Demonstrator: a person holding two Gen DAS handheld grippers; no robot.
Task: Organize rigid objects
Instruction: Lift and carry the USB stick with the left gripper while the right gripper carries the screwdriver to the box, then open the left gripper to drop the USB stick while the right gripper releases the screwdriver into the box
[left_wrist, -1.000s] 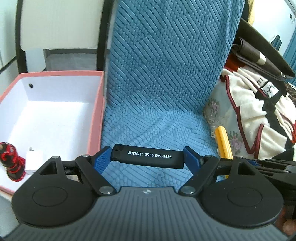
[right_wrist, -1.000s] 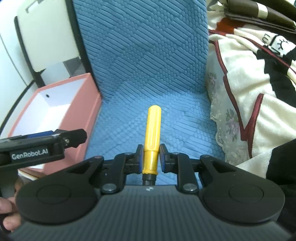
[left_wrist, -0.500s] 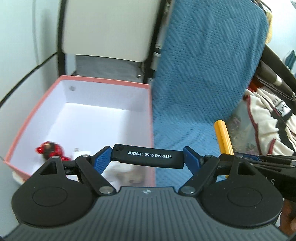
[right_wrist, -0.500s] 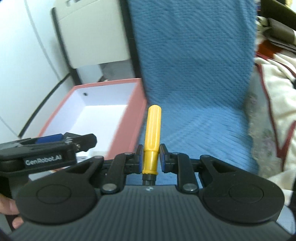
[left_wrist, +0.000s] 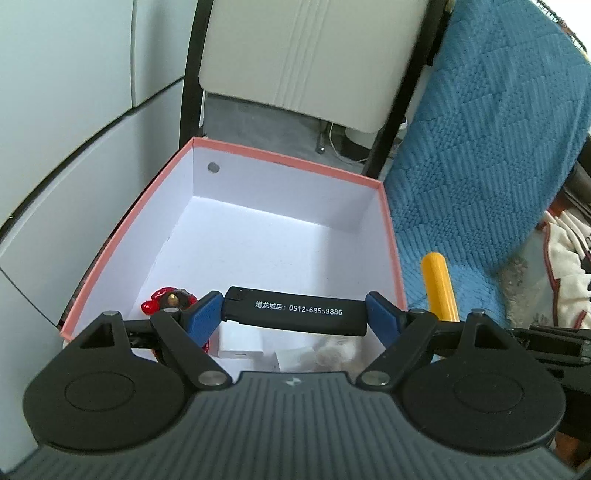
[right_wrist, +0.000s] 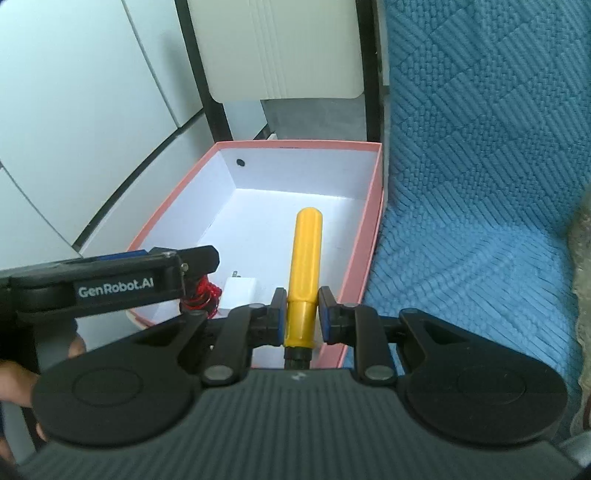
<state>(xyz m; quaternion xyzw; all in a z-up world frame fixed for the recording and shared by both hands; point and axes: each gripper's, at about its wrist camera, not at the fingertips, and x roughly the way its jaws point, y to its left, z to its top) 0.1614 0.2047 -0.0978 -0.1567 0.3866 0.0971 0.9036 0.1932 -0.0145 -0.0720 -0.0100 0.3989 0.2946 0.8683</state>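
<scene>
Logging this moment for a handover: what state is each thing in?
Left hand-held gripper: shut on lighter.
Lighter: held crosswise above the box.
Right hand-held gripper: shut on yellow handle.
Yellow handle: held, pointing forward over the box.
Box: open, partly filled.
White charger: lying in the box.

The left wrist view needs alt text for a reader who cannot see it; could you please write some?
The left gripper holds a black lighter crosswise between its blue fingers, above an open pink box with a white inside. A red trinket and a white charger lie in the box; a yellow handle shows at right.
</scene>
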